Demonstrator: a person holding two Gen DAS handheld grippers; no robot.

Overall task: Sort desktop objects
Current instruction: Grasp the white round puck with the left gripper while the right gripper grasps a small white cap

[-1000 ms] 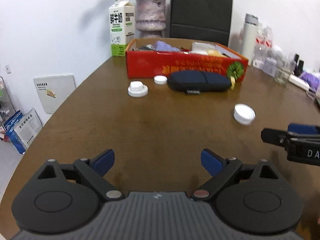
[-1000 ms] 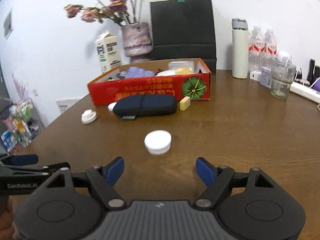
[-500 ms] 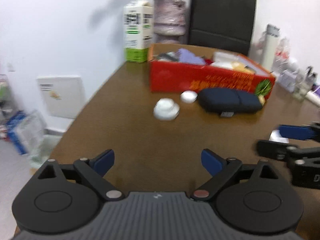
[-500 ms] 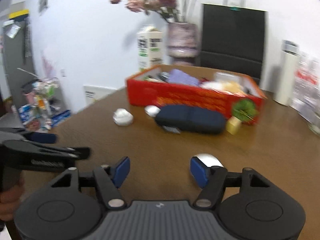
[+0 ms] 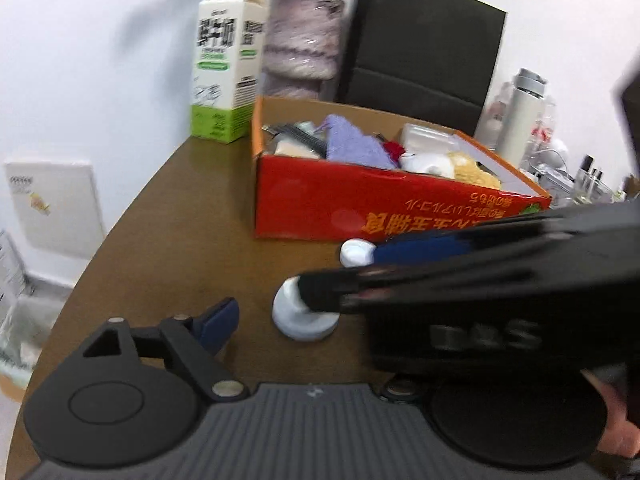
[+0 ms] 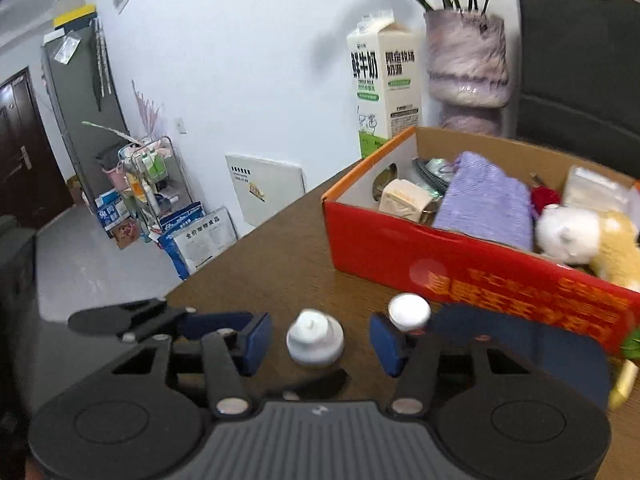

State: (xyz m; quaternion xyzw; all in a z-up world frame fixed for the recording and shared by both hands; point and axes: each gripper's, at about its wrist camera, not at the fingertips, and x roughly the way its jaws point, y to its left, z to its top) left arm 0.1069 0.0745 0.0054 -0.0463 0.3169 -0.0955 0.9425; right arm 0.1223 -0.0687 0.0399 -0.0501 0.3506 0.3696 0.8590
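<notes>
A white knobbed lid (image 6: 315,342) sits on the brown table between the open fingers of my right gripper (image 6: 320,340), untouched. It also shows in the left wrist view (image 5: 298,316), partly behind the right gripper's finger (image 5: 400,280). A small white cap (image 6: 409,311) lies beside a dark blue case (image 6: 520,344) in front of the red box (image 6: 460,268) filled with items. My left gripper (image 5: 312,316) is open; its right finger is hidden behind the right gripper.
A milk carton (image 5: 226,64), a flower vase (image 5: 302,44) and a black paper bag (image 5: 420,40) stand behind the box. A white flask (image 5: 520,112) and bottles stand at the far right. The table edge (image 6: 224,256) drops to the floor on the left.
Both grippers have moved forward and left toward the box. The right gripper now straddles the knobbed lid and crosses in front of the left camera.
</notes>
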